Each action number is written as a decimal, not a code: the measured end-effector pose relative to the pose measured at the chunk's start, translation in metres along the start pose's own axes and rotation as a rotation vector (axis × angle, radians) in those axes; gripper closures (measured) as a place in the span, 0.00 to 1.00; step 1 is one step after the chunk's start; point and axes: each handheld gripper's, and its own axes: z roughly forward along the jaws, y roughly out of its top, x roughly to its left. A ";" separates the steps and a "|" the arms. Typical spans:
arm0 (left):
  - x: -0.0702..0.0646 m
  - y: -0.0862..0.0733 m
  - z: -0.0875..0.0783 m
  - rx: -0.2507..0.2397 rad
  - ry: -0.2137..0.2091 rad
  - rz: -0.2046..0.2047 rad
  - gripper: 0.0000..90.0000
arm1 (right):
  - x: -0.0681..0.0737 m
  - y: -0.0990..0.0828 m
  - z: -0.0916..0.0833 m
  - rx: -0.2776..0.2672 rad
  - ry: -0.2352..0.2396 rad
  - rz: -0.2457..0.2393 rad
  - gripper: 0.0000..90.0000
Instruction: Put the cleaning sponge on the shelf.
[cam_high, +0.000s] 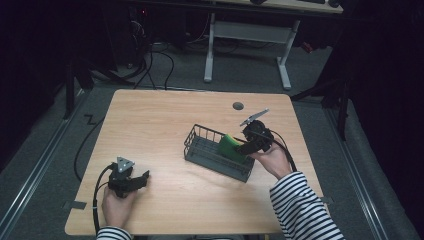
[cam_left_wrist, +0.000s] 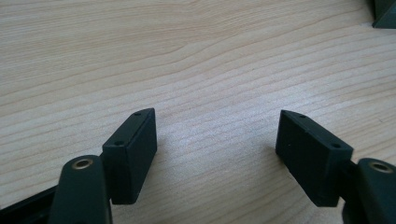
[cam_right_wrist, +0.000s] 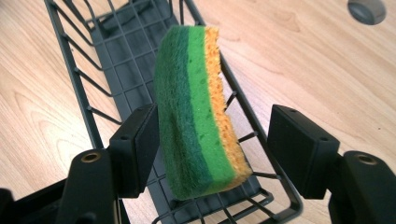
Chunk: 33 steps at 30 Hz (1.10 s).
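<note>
Down at about 7 o'clock on the wooden table (cam_high: 150, 115) we've got the left gripper (cam_high: 134, 181) just parked low over bare wood, jaws spread wide with nothing between them, so it's sitting this one out.

Moving right, near the middle sits the dark wire basket (cam_high: 200, 147), long and narrow, angled from 10 to 4 o'clock. The green and yellow sponge (cam_right_wrist: 198, 112) stands on edge at the basket's 4 o'clock end, leaning against the rim and apparently resting half inside.

Over at 3 o'clock the right gripper (cam_right_wrist: 212, 149) straddles it. Its jaws are apart: the left pad is right up against the green face, maybe just touching, while the right one stands clear of the yellow side. So not a real clamp on it.

We'd guess this is the drop-off step, sponge going into the basket. Next move probably calls for backing the jaws straight off without knocking the sponge over the rim.
</note>
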 end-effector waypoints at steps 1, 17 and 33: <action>0.000 0.000 0.000 0.000 0.000 0.000 0.33 | -0.001 0.000 -0.001 -0.007 -0.002 -0.001 0.39; 0.000 0.000 0.000 0.000 -0.001 -0.001 0.33 | -0.015 -0.019 -0.037 -0.130 -0.027 0.071 0.44; 0.000 0.000 0.000 0.001 0.001 0.001 0.33 | -0.037 -0.074 -0.062 -0.231 -0.042 0.215 0.46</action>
